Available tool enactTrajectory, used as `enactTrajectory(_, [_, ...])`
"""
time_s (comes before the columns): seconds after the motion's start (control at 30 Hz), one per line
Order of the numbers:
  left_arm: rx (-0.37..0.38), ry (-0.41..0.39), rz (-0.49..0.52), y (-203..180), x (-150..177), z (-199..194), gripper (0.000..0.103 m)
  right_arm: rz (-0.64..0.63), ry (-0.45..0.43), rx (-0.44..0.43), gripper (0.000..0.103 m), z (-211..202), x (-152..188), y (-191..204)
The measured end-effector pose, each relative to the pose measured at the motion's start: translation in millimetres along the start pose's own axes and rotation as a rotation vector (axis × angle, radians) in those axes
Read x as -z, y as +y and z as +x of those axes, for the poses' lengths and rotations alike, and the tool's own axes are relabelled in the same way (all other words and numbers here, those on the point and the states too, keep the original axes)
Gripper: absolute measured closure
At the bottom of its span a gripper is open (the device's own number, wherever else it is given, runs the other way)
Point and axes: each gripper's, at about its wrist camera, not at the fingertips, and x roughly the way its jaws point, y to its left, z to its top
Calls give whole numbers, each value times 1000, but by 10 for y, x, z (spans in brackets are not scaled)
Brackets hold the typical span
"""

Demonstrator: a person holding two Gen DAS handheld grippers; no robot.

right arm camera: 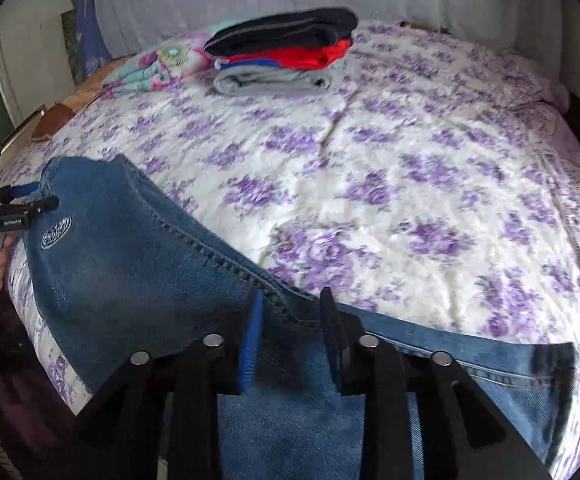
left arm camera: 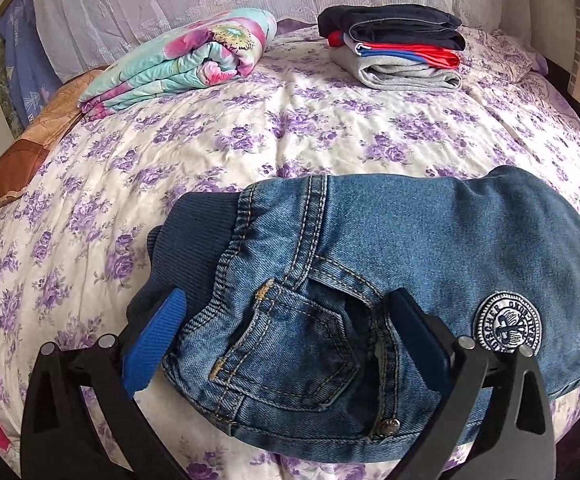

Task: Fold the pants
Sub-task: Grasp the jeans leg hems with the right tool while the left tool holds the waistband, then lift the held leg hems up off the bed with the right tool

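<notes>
Denim pants (left arm camera: 370,264) flat on bed (left arm camera: 250,152), unfolded; left hand-held gripper (left arm camera: 290,344) open astride waistband, right hand-held gripper (right arm camera: 290,340) part-open over leg, nothing pinched; next, grip for first fold

Round white patch (left arm camera: 506,322) on jeans (left arm camera: 430,232): ring of capital letters around a central emblem, only partly legible, something like "…RCHER" along the left arc; rest too warped to read. Metal rivet (left arm camera: 390,426) on the jeans bears tiny stamped letters, unreadable. In the right wrist view, small white lettering on the left claw (right arm camera: 26,208) body, blurred, not legible.
</notes>
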Motion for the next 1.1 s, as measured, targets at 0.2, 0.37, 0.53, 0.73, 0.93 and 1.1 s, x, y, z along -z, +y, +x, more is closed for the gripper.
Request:
enactTrajectory(0.2, [13,-4,-12,12,-17,0,5,195,-30,302,52,-464,197,-1081])
enactTrajectory(0.37, [6,-14,-20,-2,1,-5,4,183,71,257,53,-156,271,-1352])
enactTrajectory(0.53, [9,-16,-25,6,2,-9,4,170,195,253,79,88,398,-1352])
enactTrajectory(0.73, [27,-19,-36,31,0,-30,5,218,64,227,97,-663,310,-1250])
enactTrajectory(0.93, [-13,-31,-4,-39,2,5,4,230,137,307,97,-229,543,-1390])
enactTrajectory(1.1, [-29,-38,16,-66,3,27,4,238,68,274,96,-77,564,-1514])
